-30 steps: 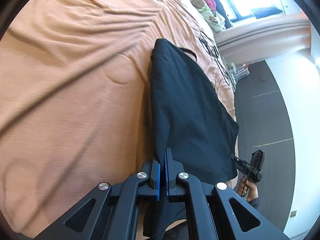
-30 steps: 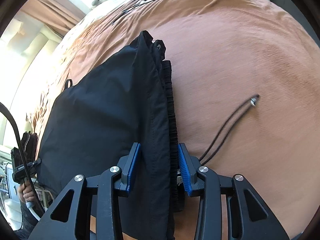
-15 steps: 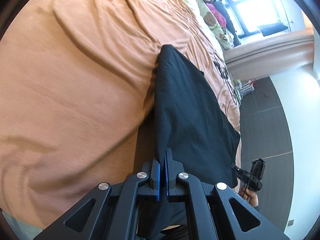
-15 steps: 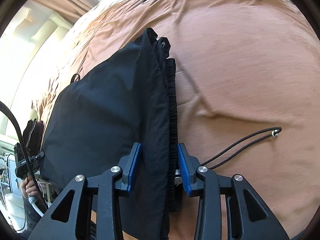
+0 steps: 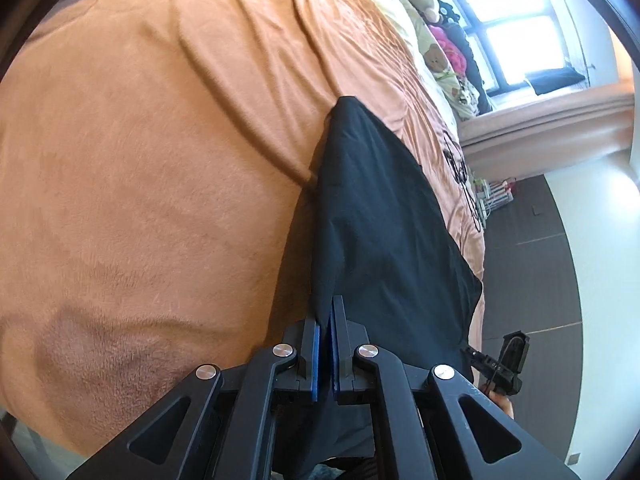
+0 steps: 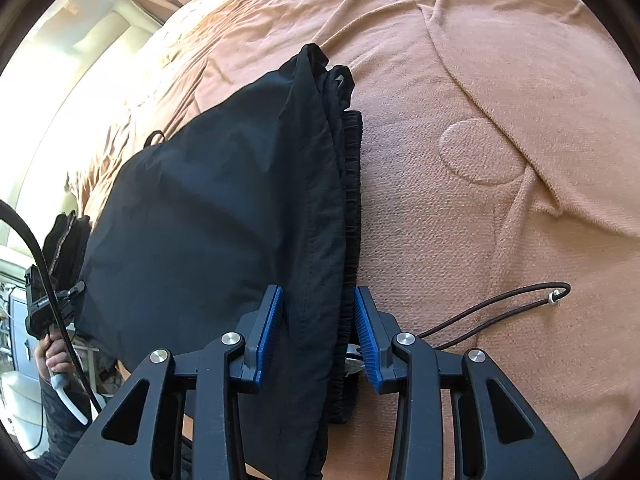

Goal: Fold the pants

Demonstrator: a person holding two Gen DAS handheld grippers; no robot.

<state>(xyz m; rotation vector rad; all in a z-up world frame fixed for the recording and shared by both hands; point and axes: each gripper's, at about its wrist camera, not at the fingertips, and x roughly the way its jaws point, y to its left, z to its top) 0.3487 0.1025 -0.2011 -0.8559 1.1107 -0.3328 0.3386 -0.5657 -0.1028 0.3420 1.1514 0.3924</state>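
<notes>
Black pants (image 6: 224, 208): one; grippers: two; drawcord (image 6: 500, 312): one.

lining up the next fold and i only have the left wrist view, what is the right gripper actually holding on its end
observer: The right gripper has the pants by the bunched elastic waistband, which sits between its blue pads as the jaws close on it.
operator: anything trailing loose there
observer: Yes, a drawstring with a metal tip lies out on the blanket, to the right of that gripper in the right wrist view.
operator: layers stacked even at that end
observer: Not quite. The ribbed waistband shows as a strip along the right edge of the smooth top layer, not covered by it.
</notes>
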